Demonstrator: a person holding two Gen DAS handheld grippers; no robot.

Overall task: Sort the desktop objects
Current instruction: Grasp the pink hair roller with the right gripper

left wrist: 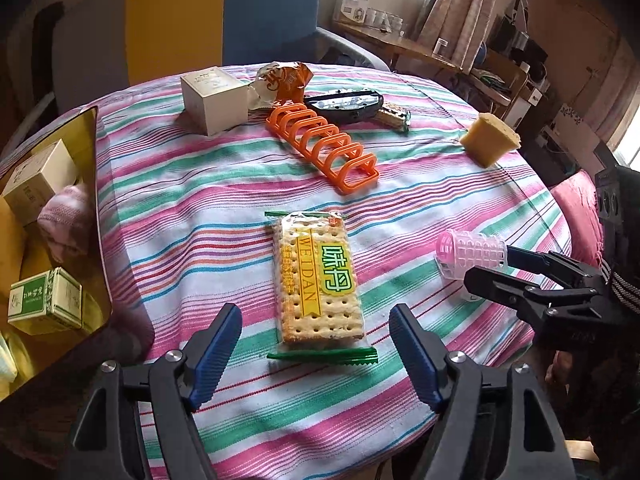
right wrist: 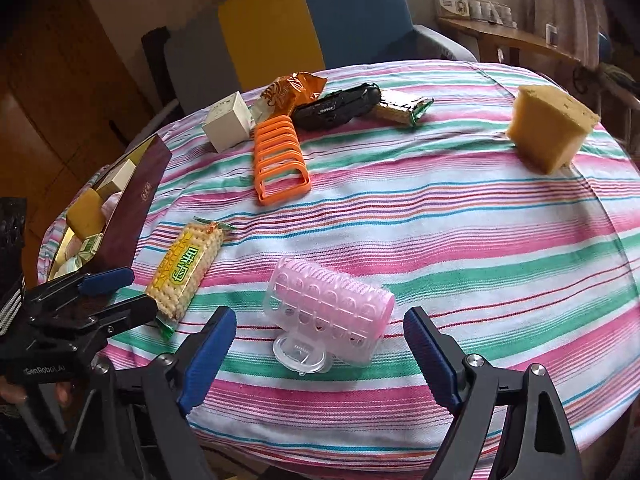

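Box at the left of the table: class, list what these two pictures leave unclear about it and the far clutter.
- Box, left wrist view: cut off by the picture edge, so its full contents cannot be told.
- Box, right wrist view: its maroon wall hides most of the inside.
- Black case, both views: lettering too small to read.
- Orange wrapper, left wrist view: partly behind the white carton.

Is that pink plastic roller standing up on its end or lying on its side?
Lying on its side. The pink roller rests lengthwise on the striped tablecloth, its round end facing sideways, clear clip underneath.
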